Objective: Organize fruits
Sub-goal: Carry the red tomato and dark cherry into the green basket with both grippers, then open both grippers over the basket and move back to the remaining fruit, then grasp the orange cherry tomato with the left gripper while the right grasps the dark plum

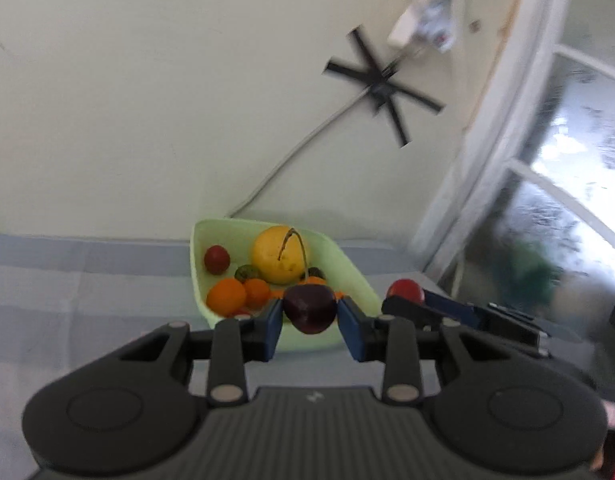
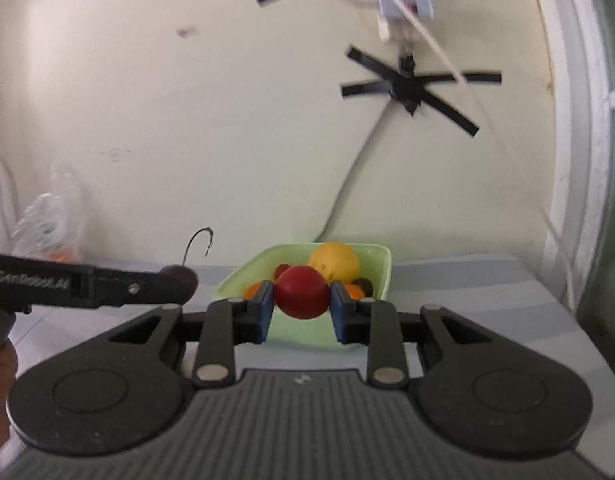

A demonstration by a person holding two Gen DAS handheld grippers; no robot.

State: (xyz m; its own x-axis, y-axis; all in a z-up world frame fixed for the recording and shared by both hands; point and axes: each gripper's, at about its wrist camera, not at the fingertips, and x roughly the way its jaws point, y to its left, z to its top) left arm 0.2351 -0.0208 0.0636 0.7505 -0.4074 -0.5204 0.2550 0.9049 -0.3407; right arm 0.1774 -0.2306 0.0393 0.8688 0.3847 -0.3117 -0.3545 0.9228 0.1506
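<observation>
My left gripper (image 1: 310, 312) is shut on a dark cherry (image 1: 309, 307) with a long curved stem, held in front of the near rim of a pale green bowl (image 1: 359, 280). The bowl holds a yellow lemon (image 1: 278, 254), small oranges (image 1: 226, 296), a red fruit (image 1: 217, 259) and other small fruits. My right gripper (image 2: 301, 300) is shut on a red round fruit (image 2: 301, 292), just before the same bowl (image 2: 381, 268). In the right wrist view the left gripper (image 2: 179, 286) comes in from the left with the cherry (image 2: 183, 278). The right gripper's red fruit (image 1: 405, 290) shows at the right of the left wrist view.
The bowl stands on a blue-grey striped cloth (image 1: 87, 280) against a cream wall. A cable (image 1: 291, 152) runs down the wall from black tape strips (image 1: 381, 84). A window frame (image 1: 507, 140) is on the right. A crumpled clear plastic bag (image 2: 47, 220) lies at the far left.
</observation>
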